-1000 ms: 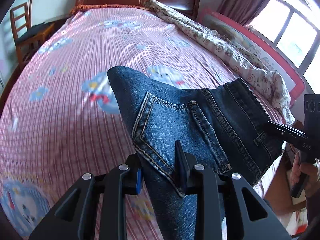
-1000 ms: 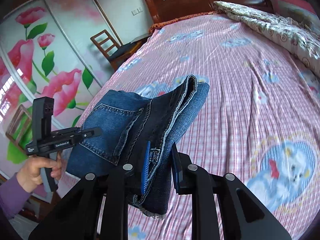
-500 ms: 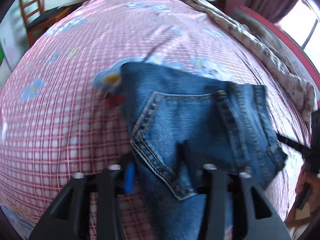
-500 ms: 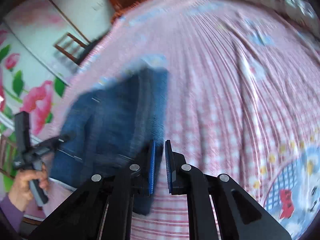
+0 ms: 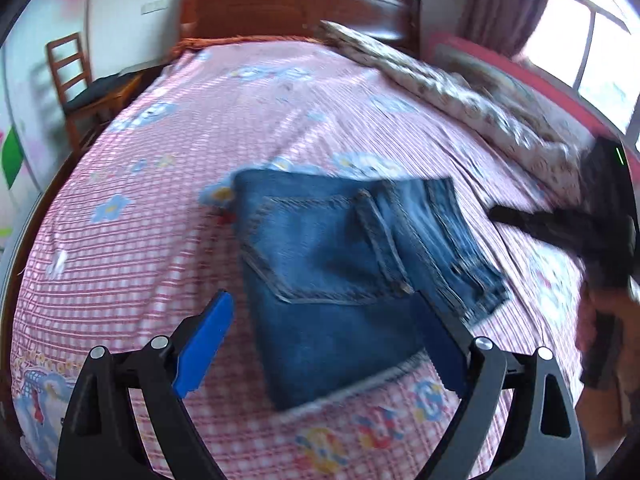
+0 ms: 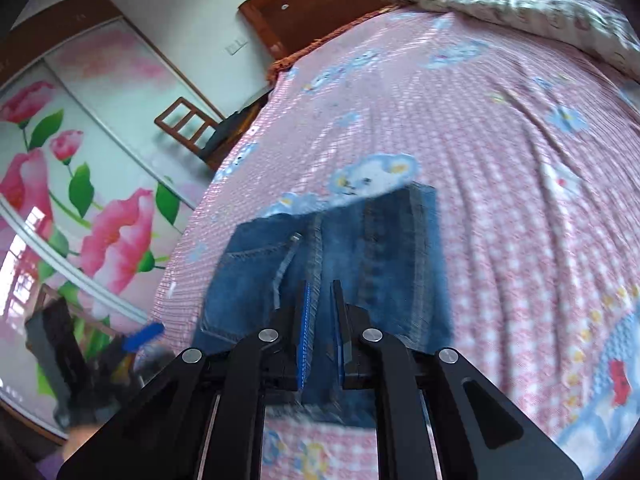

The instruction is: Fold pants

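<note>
The folded blue jeans (image 5: 340,268) lie flat on the pink checked bedspread (image 5: 160,200), back pocket up. My left gripper (image 5: 320,340) is wide open above their near edge and holds nothing. In the right wrist view the jeans (image 6: 332,264) lie just ahead of my right gripper (image 6: 320,332). Its jaws are nearly closed with a narrow gap, above the jeans, with no cloth between them. The right gripper also shows in the left wrist view (image 5: 560,224), to the right of the jeans.
A rolled floral quilt (image 5: 460,92) runs along the bed's far right side. A wooden headboard (image 5: 296,4) is at the back. A wooden chair (image 5: 80,84) stands at the left. A wardrobe with flower doors (image 6: 60,160) is beside the bed.
Both grippers held the folded jeans up, then set them down on the bed. The left gripper opened wide and let go. The right gripper let go and pulled back.
</note>
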`<action>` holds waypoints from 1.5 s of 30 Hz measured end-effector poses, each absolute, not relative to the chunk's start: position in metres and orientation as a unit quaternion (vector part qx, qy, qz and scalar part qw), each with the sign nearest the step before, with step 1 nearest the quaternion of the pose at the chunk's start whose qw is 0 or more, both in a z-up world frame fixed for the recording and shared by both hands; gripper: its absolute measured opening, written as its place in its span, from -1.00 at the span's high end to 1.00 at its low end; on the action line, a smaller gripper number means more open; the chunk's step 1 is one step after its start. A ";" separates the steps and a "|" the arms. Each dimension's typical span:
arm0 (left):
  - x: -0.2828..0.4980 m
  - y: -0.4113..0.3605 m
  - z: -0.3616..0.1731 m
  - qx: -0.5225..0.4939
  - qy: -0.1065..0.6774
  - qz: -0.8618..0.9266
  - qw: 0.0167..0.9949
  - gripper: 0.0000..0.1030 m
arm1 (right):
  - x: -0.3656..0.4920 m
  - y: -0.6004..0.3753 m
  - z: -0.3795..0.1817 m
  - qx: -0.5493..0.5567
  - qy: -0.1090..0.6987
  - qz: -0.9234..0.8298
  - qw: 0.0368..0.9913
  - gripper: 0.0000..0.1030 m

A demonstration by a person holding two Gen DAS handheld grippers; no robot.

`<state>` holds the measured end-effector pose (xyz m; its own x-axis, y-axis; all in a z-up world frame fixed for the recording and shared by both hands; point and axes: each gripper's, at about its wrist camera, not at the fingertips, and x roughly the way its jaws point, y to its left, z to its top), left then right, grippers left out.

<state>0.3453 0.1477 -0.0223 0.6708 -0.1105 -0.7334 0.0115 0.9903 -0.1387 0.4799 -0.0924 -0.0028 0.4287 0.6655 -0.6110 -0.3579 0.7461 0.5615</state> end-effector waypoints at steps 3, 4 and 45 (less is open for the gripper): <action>0.357 0.130 -0.040 -0.037 0.442 -0.036 0.896 -0.74 | 0.506 -0.063 -0.005 0.184 0.444 0.309 0.821 0.83; 0.363 0.127 -0.047 -0.038 0.457 -0.031 0.888 -0.74 | 0.514 -0.057 -0.009 0.188 0.451 0.302 0.818 0.83; 0.326 0.139 -0.053 -0.065 0.471 0.020 0.879 -0.82 | 0.457 -0.098 -0.070 0.234 0.535 0.228 0.779 1.00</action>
<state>0.3259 0.1393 -0.0527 0.5547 -0.0253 -0.8317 -0.0964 0.9908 -0.0945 0.4570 -0.0975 -0.0701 0.3229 0.6060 -0.7270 -0.1055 0.7864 0.6087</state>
